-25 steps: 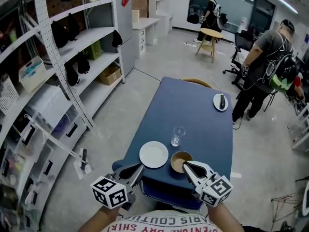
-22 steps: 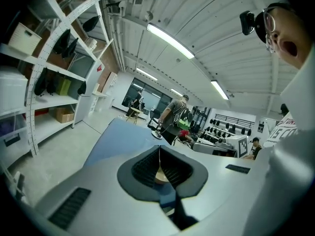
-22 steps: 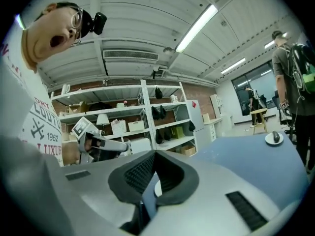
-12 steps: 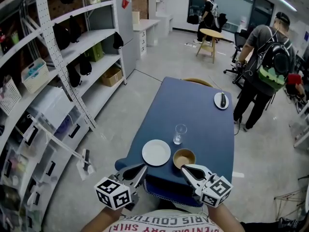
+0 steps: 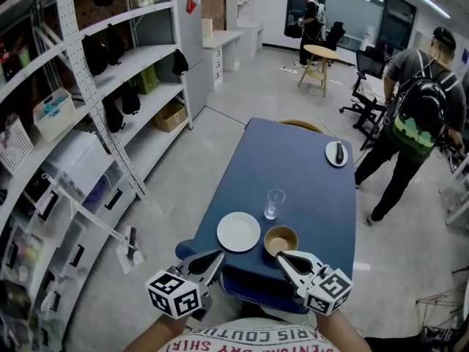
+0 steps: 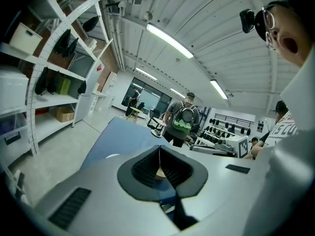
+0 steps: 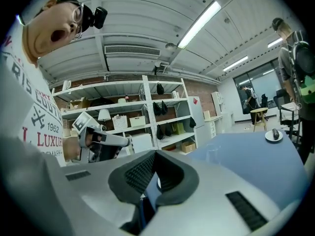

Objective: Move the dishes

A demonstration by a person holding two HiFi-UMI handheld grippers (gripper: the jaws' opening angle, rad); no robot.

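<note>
Blue table [image 5: 293, 160] carries plate [image 5: 238, 232] and bowl [image 5: 281, 240] side by side at its near edge, with glass [image 5: 274, 204] just behind them. Left gripper [image 5: 213, 258] and right gripper [image 5: 283, 258] hover off that edge, jaws clenched on nothing.

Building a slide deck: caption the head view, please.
Shut left gripper and right gripper hover before a blue table bearing white plate, brown bowl, glass and far saucer.
</note>
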